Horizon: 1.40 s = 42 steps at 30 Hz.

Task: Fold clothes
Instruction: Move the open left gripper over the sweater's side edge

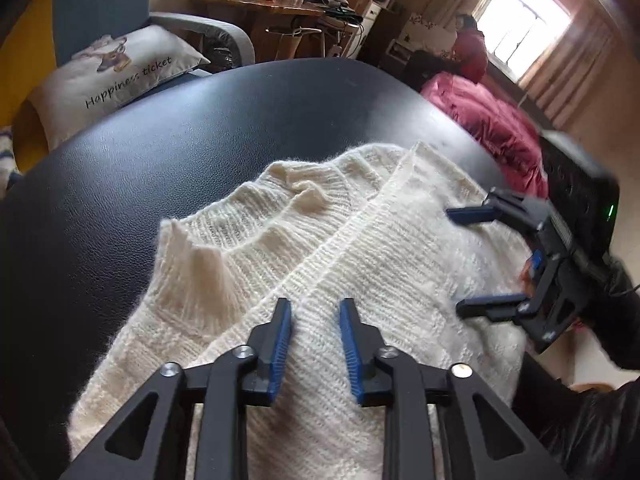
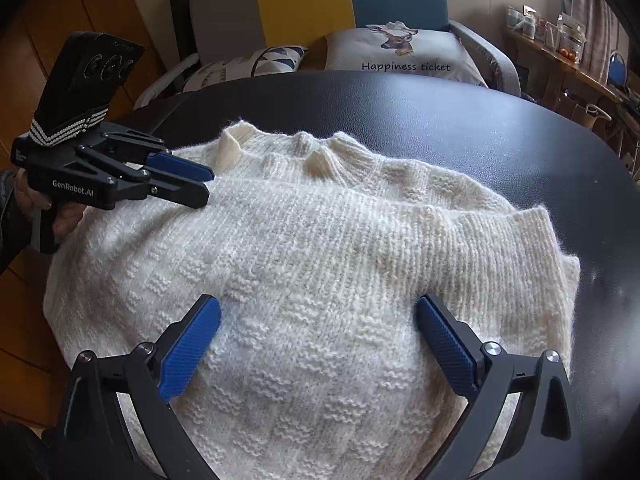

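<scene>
Right tongs (image 2: 318, 344) stood wide apart over the cream sweater (image 2: 320, 260) on the black table (image 2: 440, 120); left tongs (image 1: 314, 344) — narrowly parted, empty — hovered beside a folded edge: pinch both layers squarely.

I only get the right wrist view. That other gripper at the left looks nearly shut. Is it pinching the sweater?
Observer: No. The left wrist view shows a narrow gap between the left gripper pads, with no sweater pinched in it.
Operator: What's off to my right, out of frame?
Observer: A crimson quilt lies beside the table.
Operator: Anyone else around?
Observer: A person in red by a bright window.
</scene>
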Each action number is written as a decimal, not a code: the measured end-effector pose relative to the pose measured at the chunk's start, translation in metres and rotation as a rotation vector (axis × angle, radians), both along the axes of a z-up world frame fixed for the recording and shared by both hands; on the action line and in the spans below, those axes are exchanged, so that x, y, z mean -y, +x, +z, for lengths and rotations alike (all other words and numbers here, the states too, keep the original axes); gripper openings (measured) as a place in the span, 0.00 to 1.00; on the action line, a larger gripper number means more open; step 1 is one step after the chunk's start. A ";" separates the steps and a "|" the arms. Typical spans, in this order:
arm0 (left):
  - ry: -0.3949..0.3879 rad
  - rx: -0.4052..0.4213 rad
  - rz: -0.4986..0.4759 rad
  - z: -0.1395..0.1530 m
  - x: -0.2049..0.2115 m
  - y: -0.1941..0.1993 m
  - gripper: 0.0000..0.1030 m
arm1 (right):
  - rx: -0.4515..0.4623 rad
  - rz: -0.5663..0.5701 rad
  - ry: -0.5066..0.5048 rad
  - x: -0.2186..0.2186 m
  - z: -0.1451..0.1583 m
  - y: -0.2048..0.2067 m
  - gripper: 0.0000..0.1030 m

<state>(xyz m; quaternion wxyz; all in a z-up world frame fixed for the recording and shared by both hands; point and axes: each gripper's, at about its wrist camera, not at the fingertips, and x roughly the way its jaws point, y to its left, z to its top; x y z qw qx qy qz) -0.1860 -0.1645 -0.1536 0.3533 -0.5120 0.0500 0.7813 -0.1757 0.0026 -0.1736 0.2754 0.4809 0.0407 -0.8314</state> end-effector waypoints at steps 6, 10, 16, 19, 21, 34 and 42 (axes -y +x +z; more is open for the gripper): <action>-0.035 -0.116 0.063 0.010 -0.010 0.015 0.05 | 0.016 -0.040 -0.001 -0.005 0.009 0.001 0.97; 0.004 -0.178 0.237 0.023 0.001 0.022 0.05 | 0.003 -0.040 0.039 -0.001 0.008 0.006 0.97; -0.023 -0.182 0.339 0.016 -0.001 0.017 0.05 | -0.029 -0.085 0.063 0.000 0.013 0.002 0.97; -0.079 -0.132 0.372 -0.007 -0.006 0.005 0.08 | -0.005 -0.086 0.114 0.003 -0.004 0.002 0.97; -0.033 -0.078 0.423 -0.018 0.001 -0.004 0.08 | -0.033 -0.083 0.124 0.003 -0.004 0.006 0.97; -0.009 -0.144 0.367 0.017 0.037 0.061 0.13 | -0.095 0.009 0.104 0.029 0.023 0.015 0.97; 0.118 -0.083 0.589 -0.001 0.061 0.043 0.13 | -0.079 -0.030 0.160 0.037 -0.006 0.007 0.97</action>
